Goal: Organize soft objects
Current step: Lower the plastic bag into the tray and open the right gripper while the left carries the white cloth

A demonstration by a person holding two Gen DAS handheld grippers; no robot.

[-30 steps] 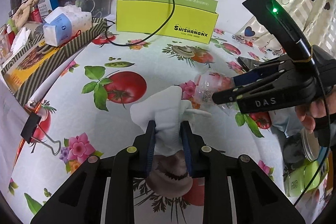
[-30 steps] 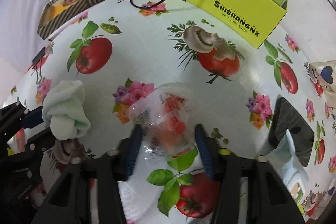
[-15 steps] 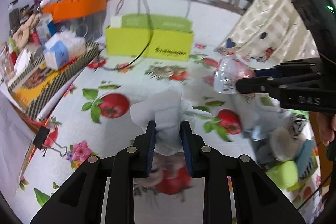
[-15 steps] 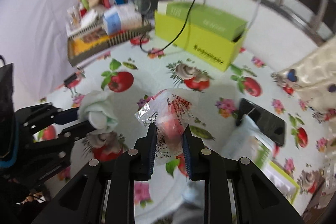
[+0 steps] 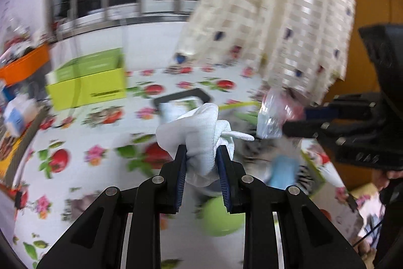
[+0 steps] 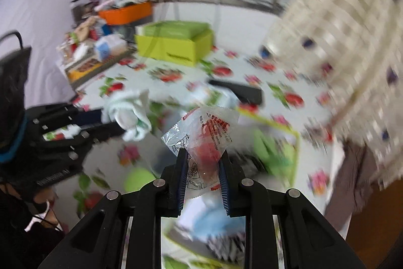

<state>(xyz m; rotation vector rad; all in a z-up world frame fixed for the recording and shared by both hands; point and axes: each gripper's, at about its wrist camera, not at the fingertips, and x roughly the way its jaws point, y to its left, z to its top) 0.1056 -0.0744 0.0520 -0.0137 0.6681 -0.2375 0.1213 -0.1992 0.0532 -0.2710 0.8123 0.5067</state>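
Your left gripper [image 5: 201, 160] clamps the cloth [image 5: 199, 127], your right gripper [image 6: 202, 163] the packet [image 6: 204, 140]; the tray [image 6: 289, 140] lies below, nearer the right.

Two tongs: left tongs [image 5: 201, 155], right tongs [image 6: 202, 158]; one white cloth [image 5: 199, 127]; one clear packet [image 6: 204, 140]; one yellow-green box [image 6: 173, 42].
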